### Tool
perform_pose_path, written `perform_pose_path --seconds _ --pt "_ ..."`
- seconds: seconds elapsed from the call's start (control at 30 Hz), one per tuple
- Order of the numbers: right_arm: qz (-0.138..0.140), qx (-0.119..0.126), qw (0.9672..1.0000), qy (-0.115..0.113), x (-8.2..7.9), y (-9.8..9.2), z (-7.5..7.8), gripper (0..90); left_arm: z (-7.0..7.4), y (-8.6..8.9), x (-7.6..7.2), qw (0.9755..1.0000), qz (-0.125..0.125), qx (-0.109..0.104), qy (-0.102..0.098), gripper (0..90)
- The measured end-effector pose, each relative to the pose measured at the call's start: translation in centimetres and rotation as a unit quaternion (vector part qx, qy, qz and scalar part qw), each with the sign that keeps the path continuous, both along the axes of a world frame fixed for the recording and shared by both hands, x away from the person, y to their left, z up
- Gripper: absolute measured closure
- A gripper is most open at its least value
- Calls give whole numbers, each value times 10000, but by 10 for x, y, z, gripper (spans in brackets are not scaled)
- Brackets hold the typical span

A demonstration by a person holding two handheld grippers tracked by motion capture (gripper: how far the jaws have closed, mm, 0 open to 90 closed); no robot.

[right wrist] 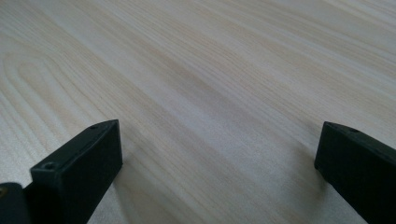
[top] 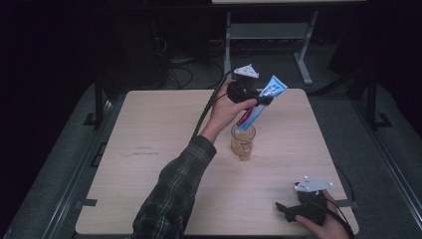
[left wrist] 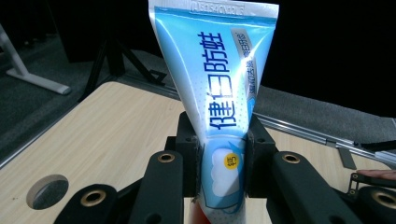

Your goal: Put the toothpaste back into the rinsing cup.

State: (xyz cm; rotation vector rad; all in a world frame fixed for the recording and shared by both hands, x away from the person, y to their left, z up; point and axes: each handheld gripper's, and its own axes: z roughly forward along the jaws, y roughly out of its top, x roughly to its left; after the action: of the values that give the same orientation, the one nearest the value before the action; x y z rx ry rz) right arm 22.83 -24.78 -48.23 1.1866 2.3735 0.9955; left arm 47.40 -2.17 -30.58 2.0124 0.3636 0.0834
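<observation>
Blue-and-white toothpaste tube (left wrist: 219, 93), tilted

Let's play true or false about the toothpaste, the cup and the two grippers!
1. The left gripper is shut on the toothpaste. True.
2. The toothpaste lies flat on the table. False: it is held tilted, its lower end at the mouth of the cup.
3. The right gripper is open. True.
4. The right gripper holds the cup. False: nothing is between its jaws; the cup stands alone mid-table.
5. The cup is tipped over. False: it stands upright.
</observation>
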Motion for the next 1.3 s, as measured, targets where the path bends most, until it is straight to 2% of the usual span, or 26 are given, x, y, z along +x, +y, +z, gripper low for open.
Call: perform_pose_path --seconds 0.37,1.3 --pt "21 -3 10000 8 0 0 0 2 -11 -4 2 10000 -35 32 53 724" --pt "36 -6 10000 10 -1 0 0 2 -45 16 -5 9999 56 80 97 715"
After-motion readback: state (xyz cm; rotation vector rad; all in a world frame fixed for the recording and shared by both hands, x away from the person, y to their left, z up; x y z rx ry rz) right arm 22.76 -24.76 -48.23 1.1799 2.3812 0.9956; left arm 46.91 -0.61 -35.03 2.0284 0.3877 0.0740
